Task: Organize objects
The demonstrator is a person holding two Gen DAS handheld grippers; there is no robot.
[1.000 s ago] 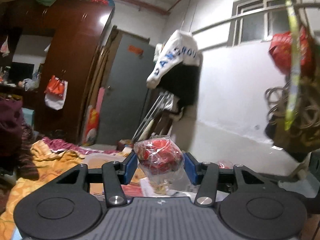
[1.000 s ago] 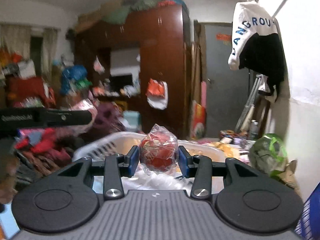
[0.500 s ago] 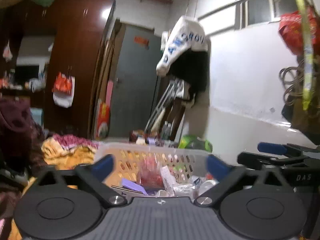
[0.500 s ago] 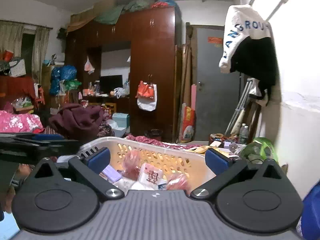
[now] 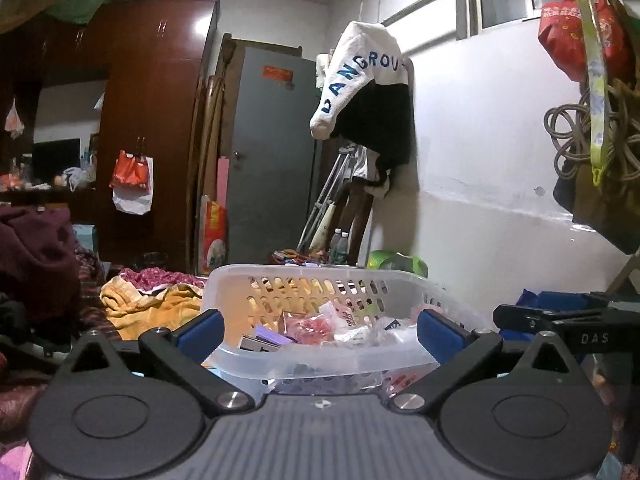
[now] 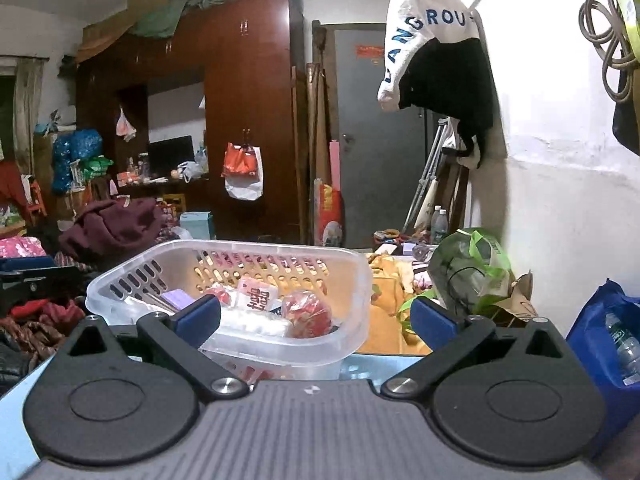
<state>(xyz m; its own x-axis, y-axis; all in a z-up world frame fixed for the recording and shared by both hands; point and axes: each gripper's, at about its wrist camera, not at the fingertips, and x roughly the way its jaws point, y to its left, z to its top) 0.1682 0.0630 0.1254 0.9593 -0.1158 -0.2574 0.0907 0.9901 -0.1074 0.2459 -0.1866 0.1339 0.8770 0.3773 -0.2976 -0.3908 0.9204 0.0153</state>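
A translucent white plastic basket [image 5: 288,276] [image 6: 224,248] stands just ahead of both grippers. Inside lie red cellophane-wrapped packets [image 5: 310,326] [image 6: 306,314], a white packet with red print [image 6: 256,294], a purple box [image 5: 266,334] [image 6: 180,300] and other small wrapped items. My left gripper [image 5: 318,330] is open wide before the basket's near rim, nothing between its blue pads. My right gripper [image 6: 316,318] is likewise open, its left finger in front of the basket and its right finger beyond the basket's right corner. The right gripper's side [image 5: 568,320] shows at the right of the left wrist view.
A yellow blanket [image 5: 156,304] and dark red clothes [image 6: 116,226] lie left of the basket. A green plastic bag [image 6: 472,268] and a blue bag with bottles [image 6: 608,340] sit to the right by the white wall. A wardrobe and a grey door stand behind.
Both grippers held a red wrapped packet a second ago, then opened wide and let them go; the packets now lie in the basket. Both views sank slightly toward the basket.
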